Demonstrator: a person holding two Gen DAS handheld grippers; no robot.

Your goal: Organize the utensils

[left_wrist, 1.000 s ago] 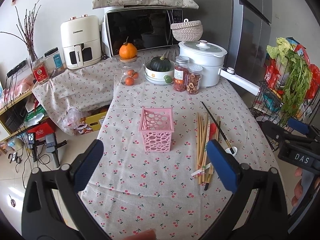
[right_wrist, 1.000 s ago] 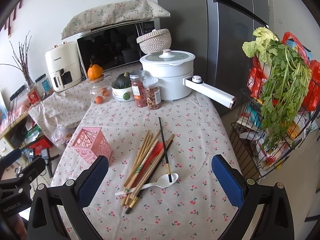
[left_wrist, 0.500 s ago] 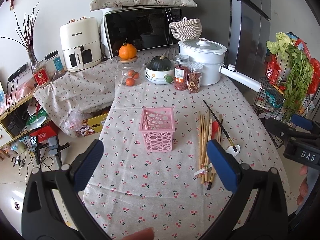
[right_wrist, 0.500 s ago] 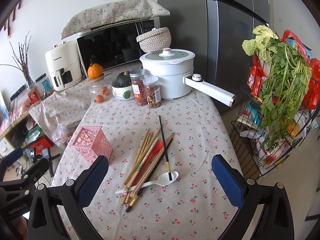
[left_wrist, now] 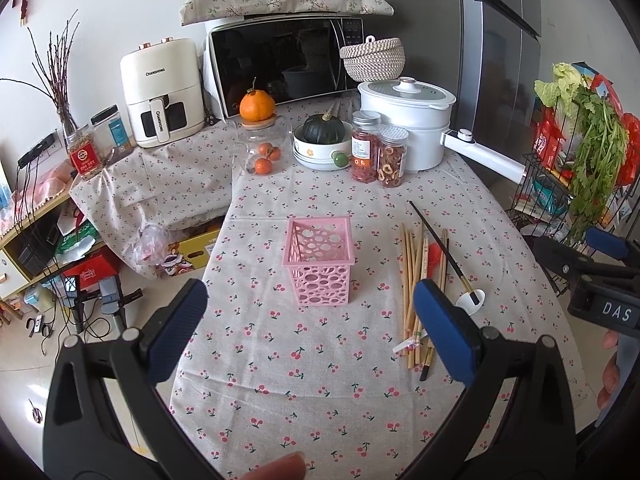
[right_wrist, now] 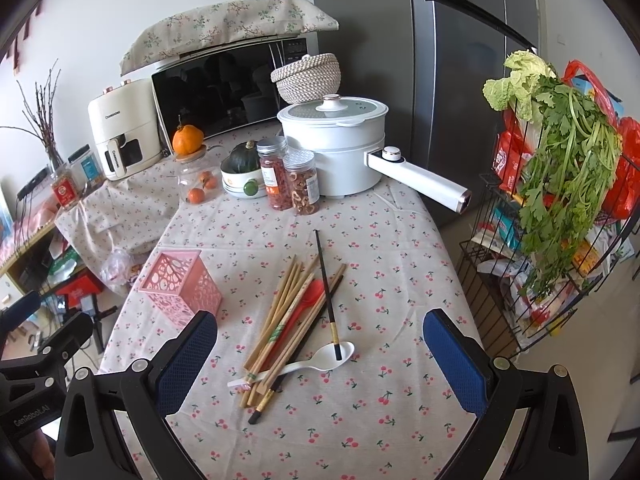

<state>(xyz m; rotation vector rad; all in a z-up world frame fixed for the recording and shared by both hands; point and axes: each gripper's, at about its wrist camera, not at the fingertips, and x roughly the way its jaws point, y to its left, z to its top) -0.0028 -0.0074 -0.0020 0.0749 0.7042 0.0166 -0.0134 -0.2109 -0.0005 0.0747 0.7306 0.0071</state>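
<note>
On the cherry-print tablecloth, chopsticks and a white spoon lay beside the pink basket; left gripper and right gripper hovered, jaws apart, empty.

reading "changhong" on the white air fryer, "das" on the right tongs' body, "genrobot.ai" on the left tongs' body.

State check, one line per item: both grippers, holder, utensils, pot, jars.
left gripper: open, holding nothing
right gripper: open, holding nothing
pink holder: upright, empty
chopsticks: loose pile on cloth
white spoon: lying flat, a black chopstick's tip in its bowl
white pot: lid on
two jars: capped
</note>
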